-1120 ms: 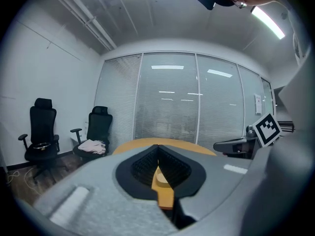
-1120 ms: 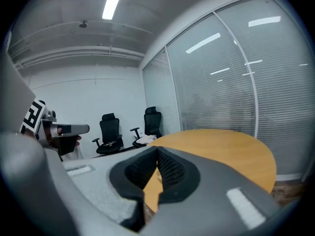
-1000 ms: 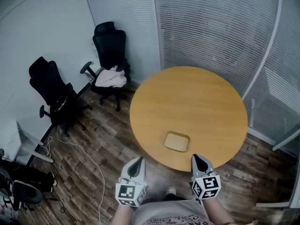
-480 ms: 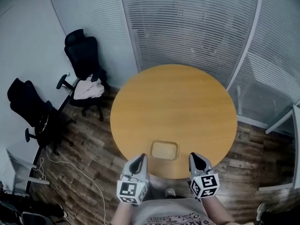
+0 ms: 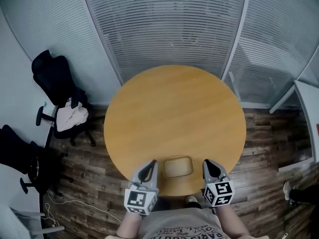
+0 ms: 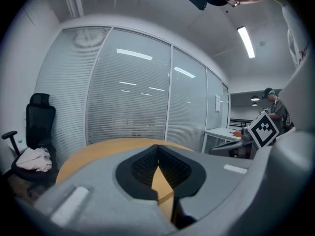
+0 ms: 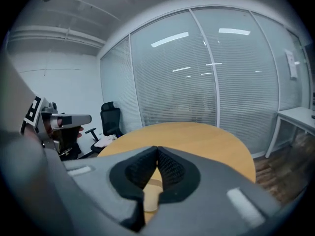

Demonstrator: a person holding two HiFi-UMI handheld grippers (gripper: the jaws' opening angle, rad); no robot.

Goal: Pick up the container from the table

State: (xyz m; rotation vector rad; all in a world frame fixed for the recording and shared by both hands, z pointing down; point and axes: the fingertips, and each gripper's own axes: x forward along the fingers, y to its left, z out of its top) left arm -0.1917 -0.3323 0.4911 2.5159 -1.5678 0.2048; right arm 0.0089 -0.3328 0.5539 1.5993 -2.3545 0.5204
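Note:
A shallow tan container [image 5: 178,167] lies on the round wooden table [image 5: 174,113], close to its near edge. My left gripper [image 5: 151,164] hangs at the table's edge just left of the container, my right gripper [image 5: 207,163] just right of it. Neither touches it. In the left gripper view the left gripper [image 6: 157,146] is shut and empty, with the table [image 6: 113,149] beyond it. The right gripper [image 7: 157,149] is also shut on nothing, and a bit of the container [image 7: 150,188] shows under its jaws.
A wall of glass panels with blinds [image 5: 164,29] curves behind the table. Two black office chairs [image 5: 57,78] stand at the left, one holding a pale cloth [image 5: 70,117]. A white desk [image 5: 310,108] is at the right, a cable [image 5: 55,203] on the wood floor.
The view has swung round the table: chairs slid to the left, and the container now sits midway between the two grippers. Both grippers stayed shut.

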